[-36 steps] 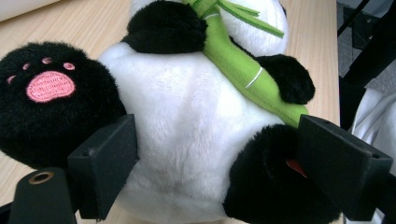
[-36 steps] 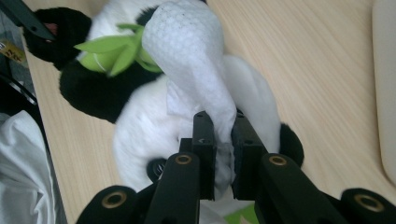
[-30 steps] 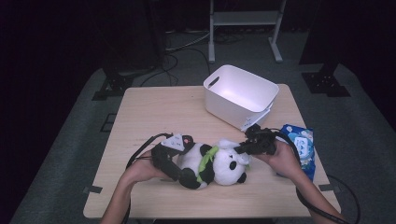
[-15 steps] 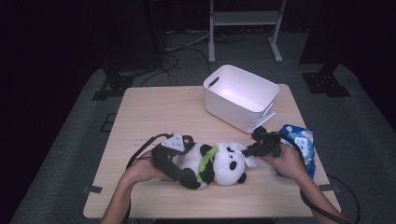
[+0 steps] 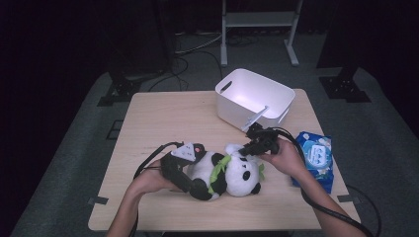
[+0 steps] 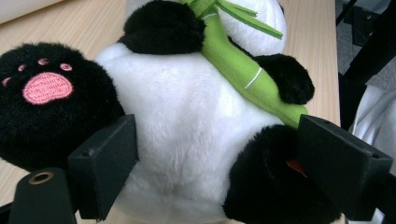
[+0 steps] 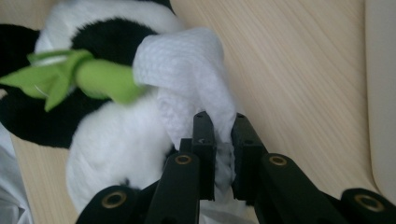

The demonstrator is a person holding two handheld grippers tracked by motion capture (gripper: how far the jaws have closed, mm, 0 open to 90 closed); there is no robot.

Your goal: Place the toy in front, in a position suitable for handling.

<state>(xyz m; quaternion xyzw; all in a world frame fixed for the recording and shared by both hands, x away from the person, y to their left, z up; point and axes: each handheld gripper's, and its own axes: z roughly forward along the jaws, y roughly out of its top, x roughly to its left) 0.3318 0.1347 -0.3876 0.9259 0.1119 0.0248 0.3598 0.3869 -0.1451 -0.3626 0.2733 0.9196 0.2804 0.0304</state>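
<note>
White plastic forms the open bin [image 5: 254, 96] standing at the far right of the table [image 5: 163, 118], beyond the panda; its visible interior shows nothing inside, though the near wall hides part of the floor. Right of the panda, at the table's right edge, lies a blue wipe packet [image 5: 316, 157]. The plush panda [image 5: 225, 170] lies on its back near the front middle of the table, head toward the right, with a green bamboo stalk [image 6: 243, 70] slanting across its chest. The left tongs [image 5: 190, 173] approach the panda from its foot end; in the left gripper view the two black jaws stand wide apart and bracket the lower body, one beside the leg with the pink paw pad [image 6: 46, 86], the other against the opposite black leg, so the toy's torso is clamped between them. The right tongs [image 5: 249, 148] sit at the panda's head end, between the panda and the bin. In the right gripper view their jaws are pressed nearly together on a fold of a white textured wipe [image 7: 187, 79], which bunches up ahead of the tips and rests against the panda's head, just beside the bamboo's leafy end. The person's hands [image 5: 286, 158] grip both tools from the table's near side.
</note>
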